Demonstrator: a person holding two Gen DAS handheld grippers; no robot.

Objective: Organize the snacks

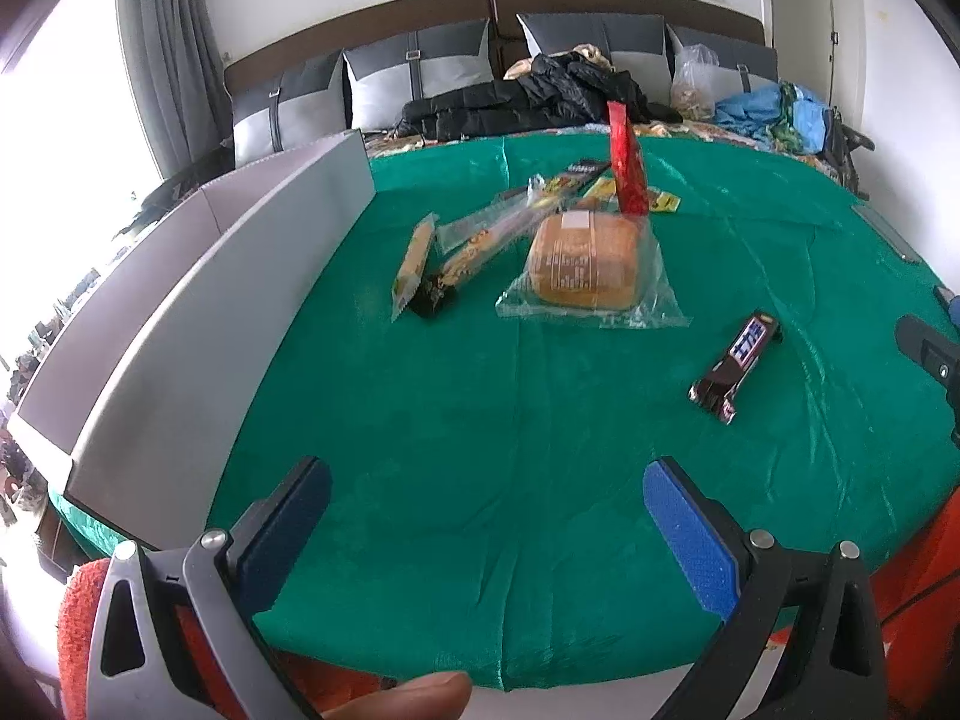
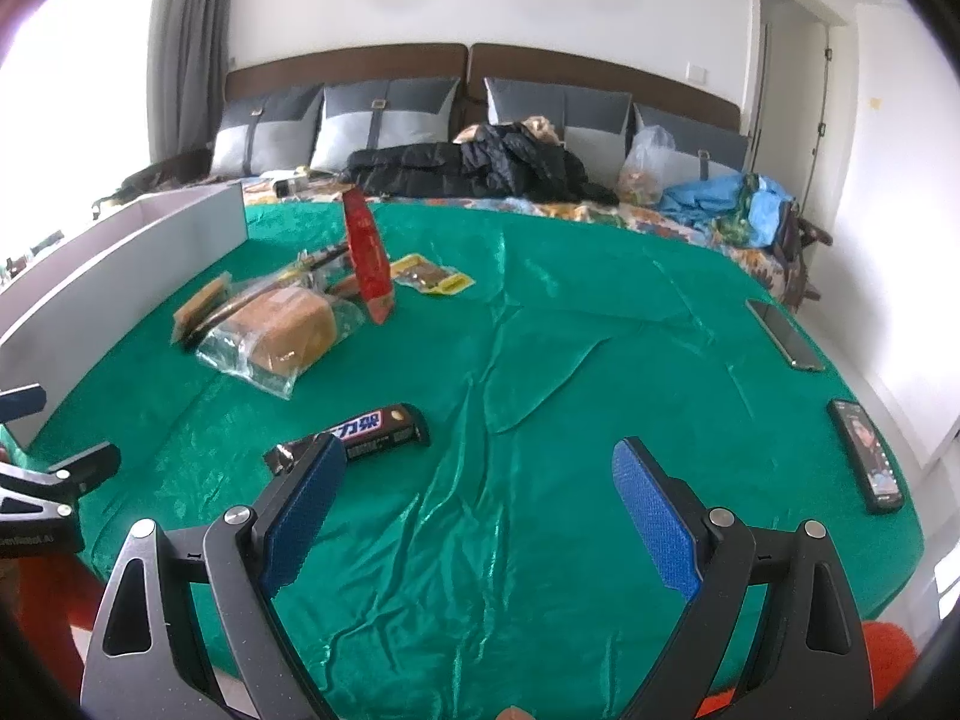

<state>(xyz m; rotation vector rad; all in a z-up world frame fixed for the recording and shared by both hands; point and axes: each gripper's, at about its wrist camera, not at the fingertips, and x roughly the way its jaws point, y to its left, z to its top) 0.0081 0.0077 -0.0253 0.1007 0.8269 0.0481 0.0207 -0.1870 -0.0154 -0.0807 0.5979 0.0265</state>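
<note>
Snacks lie on a green cloth (image 1: 480,420). A bagged bread loaf (image 1: 585,261) sits mid-table, also in the right wrist view (image 2: 282,327). A dark chocolate bar (image 1: 738,366) lies to its right, and just beyond my right gripper's left finger (image 2: 372,429). A red pouch (image 1: 627,168) stands upright behind the bread (image 2: 367,261). Long wrapped sticks (image 1: 480,243) and a yellow packet (image 2: 432,279) lie nearby. My left gripper (image 1: 486,516) is open and empty, near the table's front. My right gripper (image 2: 477,504) is open and empty.
A grey open box (image 1: 198,324) stands along the left edge of the cloth (image 2: 120,264). Two phones (image 2: 867,456) (image 2: 786,336) lie at the right edge. Behind are pillows, a black jacket (image 2: 480,168) and plastic bags (image 2: 648,171).
</note>
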